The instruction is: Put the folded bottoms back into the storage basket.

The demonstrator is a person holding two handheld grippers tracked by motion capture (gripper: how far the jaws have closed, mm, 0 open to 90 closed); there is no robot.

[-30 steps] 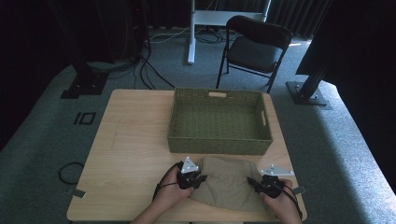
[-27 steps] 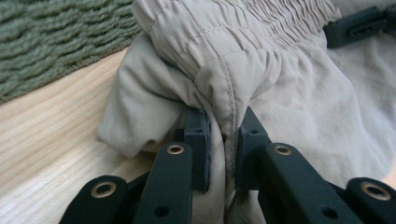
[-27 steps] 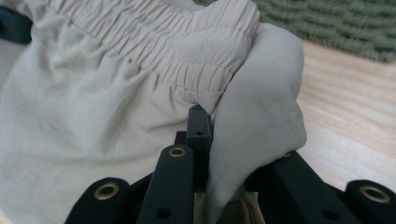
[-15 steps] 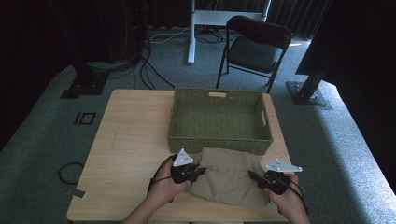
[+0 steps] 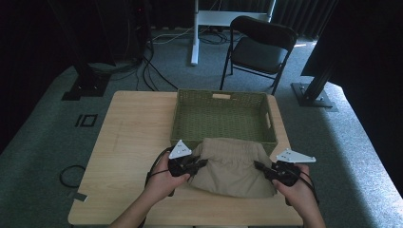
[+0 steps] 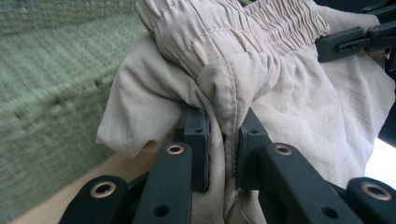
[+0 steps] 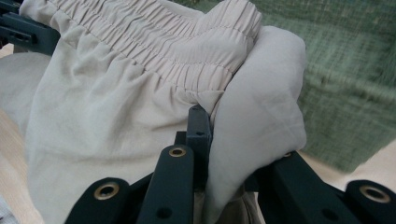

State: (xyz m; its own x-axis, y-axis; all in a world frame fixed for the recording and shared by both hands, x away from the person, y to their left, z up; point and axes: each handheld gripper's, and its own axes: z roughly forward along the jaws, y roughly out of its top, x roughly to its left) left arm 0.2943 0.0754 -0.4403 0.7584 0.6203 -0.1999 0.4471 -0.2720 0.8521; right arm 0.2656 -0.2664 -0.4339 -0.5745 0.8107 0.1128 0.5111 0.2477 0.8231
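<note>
Beige shorts (image 5: 231,165) pinched between left gripper (image 5: 202,164), right gripper (image 5: 259,166); possibly lifted.

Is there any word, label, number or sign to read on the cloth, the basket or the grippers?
None can be read.
Beige garment: seams and an elastic band, no label in sight.
Green basket: plain weave.
Left gripper and right gripper: black jaws, no print.

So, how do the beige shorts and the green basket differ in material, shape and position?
The beige shorts are soft, wrinkled cloth; the green basket is stiff and woven. The shorts are bunched and irregular; the basket is a rectangular tray with handle slots. The shorts are held by the left gripper and right gripper; the basket stands free. Both are at the same table.
</note>
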